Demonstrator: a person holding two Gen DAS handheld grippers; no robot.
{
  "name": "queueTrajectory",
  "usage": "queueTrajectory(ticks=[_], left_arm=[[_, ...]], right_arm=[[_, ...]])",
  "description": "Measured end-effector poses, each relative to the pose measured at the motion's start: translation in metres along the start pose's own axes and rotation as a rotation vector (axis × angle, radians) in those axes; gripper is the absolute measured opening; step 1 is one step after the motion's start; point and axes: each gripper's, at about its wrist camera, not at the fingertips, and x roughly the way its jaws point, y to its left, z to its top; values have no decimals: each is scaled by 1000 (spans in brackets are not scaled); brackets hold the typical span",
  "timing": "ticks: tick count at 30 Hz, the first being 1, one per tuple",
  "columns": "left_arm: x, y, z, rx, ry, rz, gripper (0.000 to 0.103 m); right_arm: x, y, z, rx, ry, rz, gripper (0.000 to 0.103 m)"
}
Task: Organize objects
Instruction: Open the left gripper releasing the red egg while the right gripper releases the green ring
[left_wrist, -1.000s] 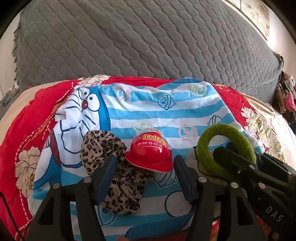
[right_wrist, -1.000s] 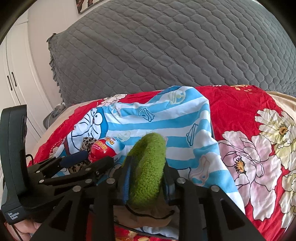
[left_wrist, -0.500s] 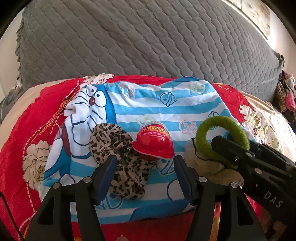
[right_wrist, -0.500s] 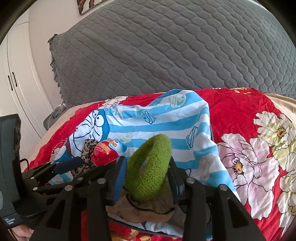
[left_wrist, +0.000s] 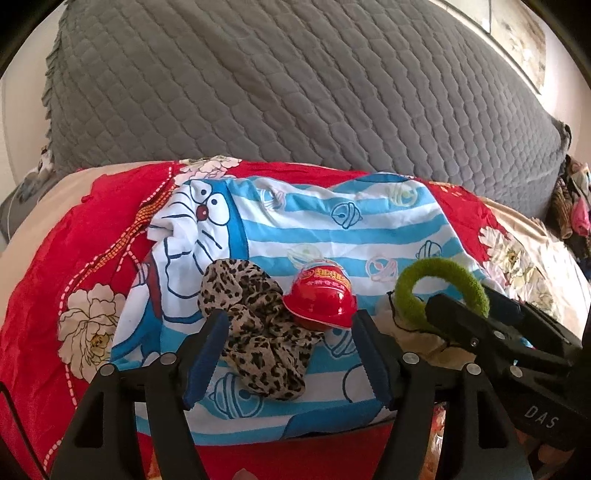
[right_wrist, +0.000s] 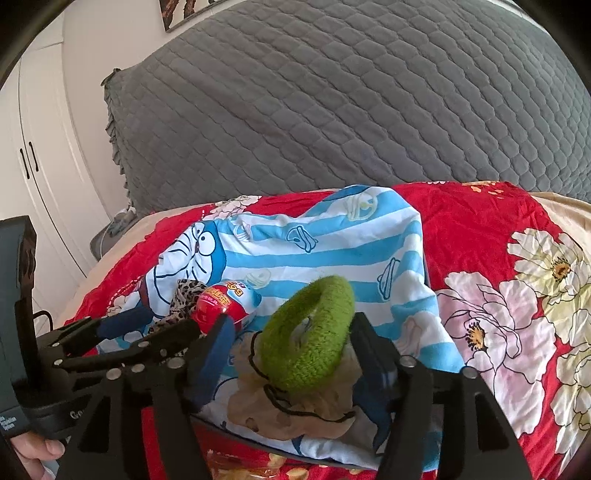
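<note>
Green scrunchie (right_wrist: 308, 334) — between (parted) right tongs (right_wrist: 291, 332)

Daylight, bright and soft, no hard shadows. Wall (left_wrist: 561, 110) at upper right of left wrist view washed out, near overexposed; wardrobe (right_wrist: 40, 177) pale and low in contrast. Strong fisheye bend, black vignette in corners. Grey quilted cover (right_wrist: 332, 103) sharp; near gripper fingers (left_wrist: 207, 350) slightly soft. Colours saturated on red sheet (right_wrist: 480, 229).
</note>
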Motion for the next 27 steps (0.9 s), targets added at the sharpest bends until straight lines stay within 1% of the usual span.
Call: queueTrajectory(ticks=[7, 10, 12, 14, 16, 23, 27], left_arm=[[-1, 6, -2, -20, 0, 6, 71], [-4, 8, -3, -16, -4, 16, 76], [-6, 10, -3, -20, -2, 19, 76], [-8, 12, -4, -21, 5, 28, 76], [-11, 13, -3, -14, 2, 34, 76], [-19, 19, -1, -23, -5, 51, 78], [-23, 24, -3, -40, 3, 46, 78]], right_arm=[[0, -4, 0, 13, -1, 1, 68], [-1, -4, 0, 12, -3, 4, 69], [-1, -4, 0, 12, -8, 4, 71], [-2, -4, 0, 10, -7, -1, 77], [-4, -2, 1, 5, -11, -5, 79], [-5, 1, 2, 1, -5, 2, 81], [-10, 3, 2, 5, -9, 14, 82]])
